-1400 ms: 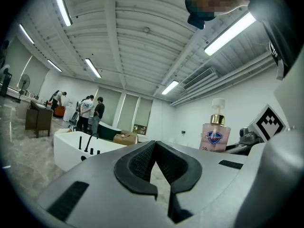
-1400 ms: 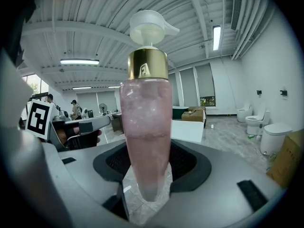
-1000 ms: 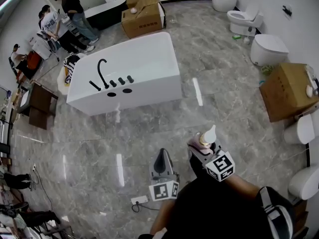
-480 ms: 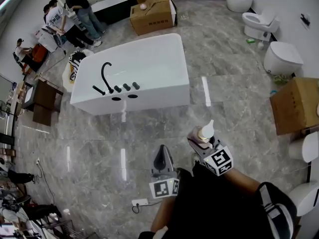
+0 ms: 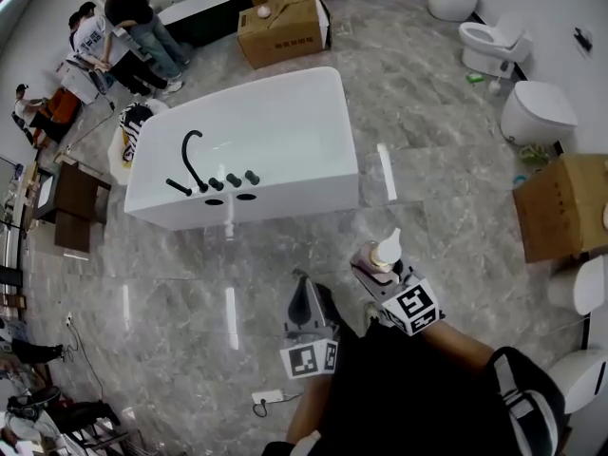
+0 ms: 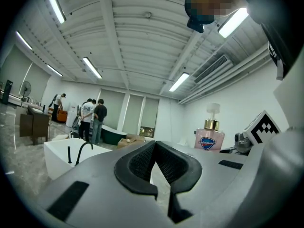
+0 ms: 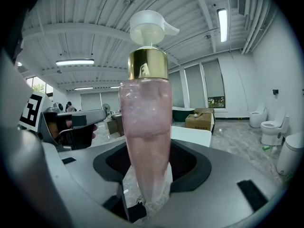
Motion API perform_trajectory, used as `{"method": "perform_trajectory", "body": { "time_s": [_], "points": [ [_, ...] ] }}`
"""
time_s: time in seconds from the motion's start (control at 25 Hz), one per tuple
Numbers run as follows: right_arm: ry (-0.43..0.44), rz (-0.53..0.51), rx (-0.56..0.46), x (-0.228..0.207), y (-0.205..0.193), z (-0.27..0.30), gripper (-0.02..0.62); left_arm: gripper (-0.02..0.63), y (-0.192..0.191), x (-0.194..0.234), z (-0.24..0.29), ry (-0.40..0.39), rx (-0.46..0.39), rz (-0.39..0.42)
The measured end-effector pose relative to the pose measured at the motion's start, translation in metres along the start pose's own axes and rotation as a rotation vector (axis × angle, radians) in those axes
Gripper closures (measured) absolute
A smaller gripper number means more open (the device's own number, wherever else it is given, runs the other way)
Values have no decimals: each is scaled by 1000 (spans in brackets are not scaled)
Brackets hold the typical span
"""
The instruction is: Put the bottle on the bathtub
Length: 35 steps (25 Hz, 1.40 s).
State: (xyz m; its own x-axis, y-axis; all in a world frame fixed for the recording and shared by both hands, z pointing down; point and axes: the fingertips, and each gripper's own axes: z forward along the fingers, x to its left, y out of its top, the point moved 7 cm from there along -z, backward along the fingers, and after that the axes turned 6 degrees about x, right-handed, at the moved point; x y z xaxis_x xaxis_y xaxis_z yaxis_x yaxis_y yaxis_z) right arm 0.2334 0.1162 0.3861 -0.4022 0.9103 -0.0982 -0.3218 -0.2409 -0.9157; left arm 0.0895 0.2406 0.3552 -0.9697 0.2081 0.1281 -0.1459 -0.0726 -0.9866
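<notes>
- Showroom floor of grey marble tile, with a white bathtub standing in the middle; toilets and cardboard boxes around the edges, people in the far corner.
- Bathtub has a black faucet and knobs on its near-left deck; no bottle on it.
- Right gripper is clamped on the pink pump bottle; in the right gripper view the jaws press the lower body of the bottle, which stands upright, pump on top.
- Left gripper has its jaws closed together with nothing between them, as the left gripper view shows; the bottle shows off to its right.
- Both grippers are held close to the person's body, well apart from the tub, with bare floor between.
- Progress: pick-up done, bottle in hand. Left to do: carry it to the tub, set it upright on the rim or deck, release.
</notes>
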Motion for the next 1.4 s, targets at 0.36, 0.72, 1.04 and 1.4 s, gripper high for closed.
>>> {"method": "perform_trajectory", "body": {
  "time_s": [0.36,0.72,1.04,1.4],
  "points": [
    [-78,39,41,-28,24,96,370,592,8,77,98,-81,27,-8],
    [-195,71,59,-48,61,222,370,592,26,186,209,-184,71,-6],
    [-305,111,72,-72,66,303,370,592,30,239,283,-296,77,35],
    [-314,118,114,-110,48,369,370,592,13,259,332,-307,93,12]
  ]
}}
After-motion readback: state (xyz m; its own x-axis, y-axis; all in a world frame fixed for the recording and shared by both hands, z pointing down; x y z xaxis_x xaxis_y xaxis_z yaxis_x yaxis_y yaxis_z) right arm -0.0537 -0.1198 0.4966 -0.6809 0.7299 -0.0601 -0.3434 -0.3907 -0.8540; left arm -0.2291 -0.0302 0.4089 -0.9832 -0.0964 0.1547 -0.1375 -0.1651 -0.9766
